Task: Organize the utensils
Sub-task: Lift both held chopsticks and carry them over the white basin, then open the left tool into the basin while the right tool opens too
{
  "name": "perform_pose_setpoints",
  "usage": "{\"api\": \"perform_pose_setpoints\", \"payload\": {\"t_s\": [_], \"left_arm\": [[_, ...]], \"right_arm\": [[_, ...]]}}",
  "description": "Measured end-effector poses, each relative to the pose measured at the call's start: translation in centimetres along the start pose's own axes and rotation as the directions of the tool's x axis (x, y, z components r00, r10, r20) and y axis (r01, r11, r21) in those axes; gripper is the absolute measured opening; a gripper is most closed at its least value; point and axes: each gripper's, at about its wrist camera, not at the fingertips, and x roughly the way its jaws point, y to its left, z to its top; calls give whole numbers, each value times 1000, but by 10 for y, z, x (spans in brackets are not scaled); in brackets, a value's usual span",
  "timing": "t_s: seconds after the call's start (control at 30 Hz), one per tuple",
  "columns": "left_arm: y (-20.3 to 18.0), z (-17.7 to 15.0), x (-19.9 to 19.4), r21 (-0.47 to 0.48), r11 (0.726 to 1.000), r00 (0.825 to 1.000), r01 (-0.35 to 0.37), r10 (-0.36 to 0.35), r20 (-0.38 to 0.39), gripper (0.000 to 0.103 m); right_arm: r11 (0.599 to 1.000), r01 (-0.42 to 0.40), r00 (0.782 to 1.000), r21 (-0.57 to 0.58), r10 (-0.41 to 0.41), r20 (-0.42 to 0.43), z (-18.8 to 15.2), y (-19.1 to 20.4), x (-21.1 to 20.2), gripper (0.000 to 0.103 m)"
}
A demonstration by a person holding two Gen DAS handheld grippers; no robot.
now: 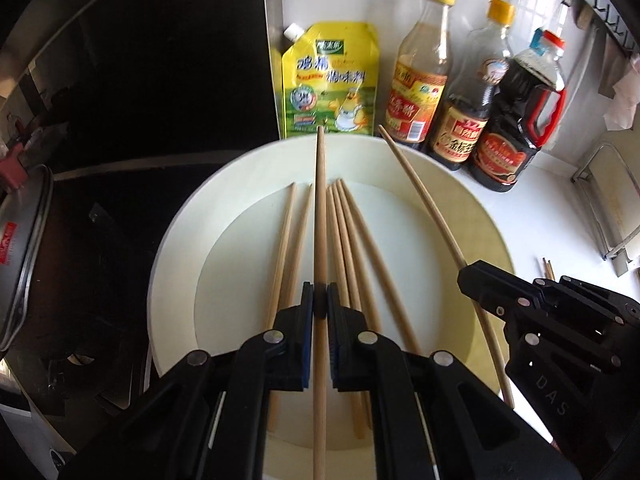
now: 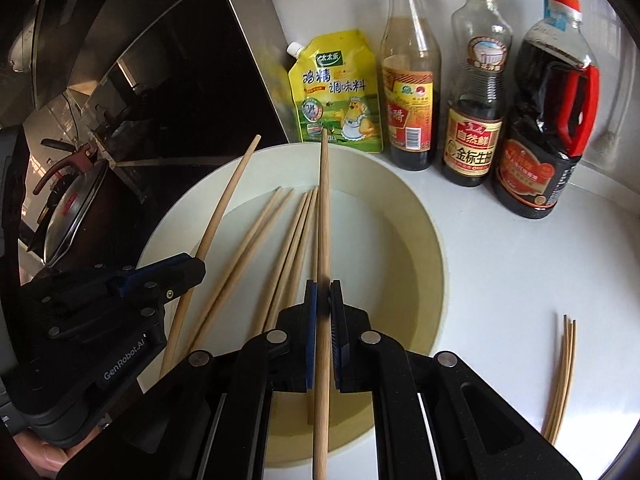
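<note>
A cream round plate holds several wooden chopsticks. My left gripper is shut on one chopstick, held above the plate and pointing at the far rim. My right gripper is shut on another chopstick, also above the plate. The right gripper shows at the right in the left wrist view with its chopstick. The left gripper shows at the left in the right wrist view with its chopstick. Several more chopsticks lie on the white counter to the right.
A yellow seasoning pouch and three sauce bottles stand behind the plate. A black stove with a lidded pot lies left. A wire rack is at far right.
</note>
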Motion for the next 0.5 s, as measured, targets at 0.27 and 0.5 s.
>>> {"api": "perform_pose_setpoints", "payload": {"t_s": [0.27,0.5], "left_arm": [[11,-3,35,-14,1000,996,7,-8,-84,8],[21,-2,40,-50,999,996,11,-16,-93,26]], "right_arm": [[1000,10,995,29,-7,-100,0,-6,41,6],[998,37,997,42,-34,-76,-1,-12,35,7]]}}
